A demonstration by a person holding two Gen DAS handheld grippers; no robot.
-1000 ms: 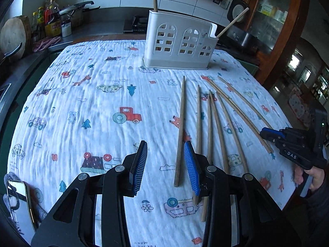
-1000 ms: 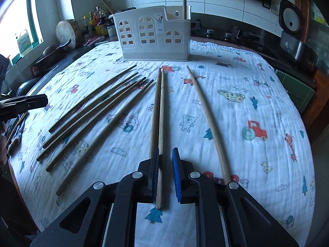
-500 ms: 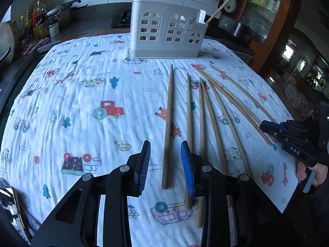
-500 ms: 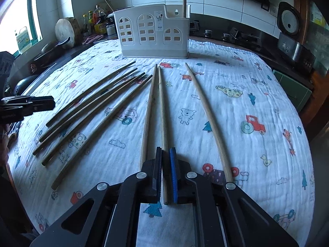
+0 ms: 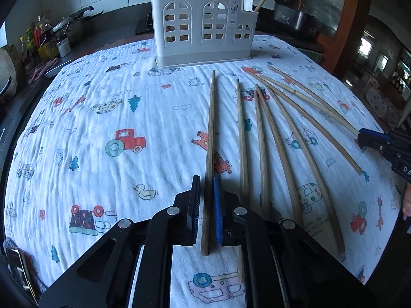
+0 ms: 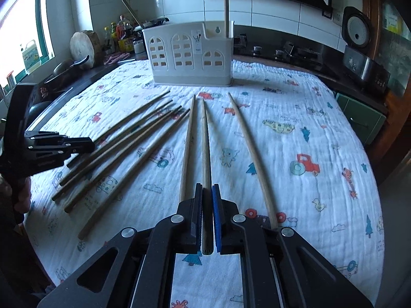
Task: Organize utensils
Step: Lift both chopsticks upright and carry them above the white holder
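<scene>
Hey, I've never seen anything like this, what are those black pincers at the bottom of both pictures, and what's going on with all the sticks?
A person holds one hand-held clamp in each hand; a camera on each looks along its fingers, giving one picture per hand. The left tool has just closed on a chopstick. The right tool is shut on another chopstick. More chopsticks lie loose on a patterned cloth. Behind stands a white holder with two sticks already in it.
</scene>
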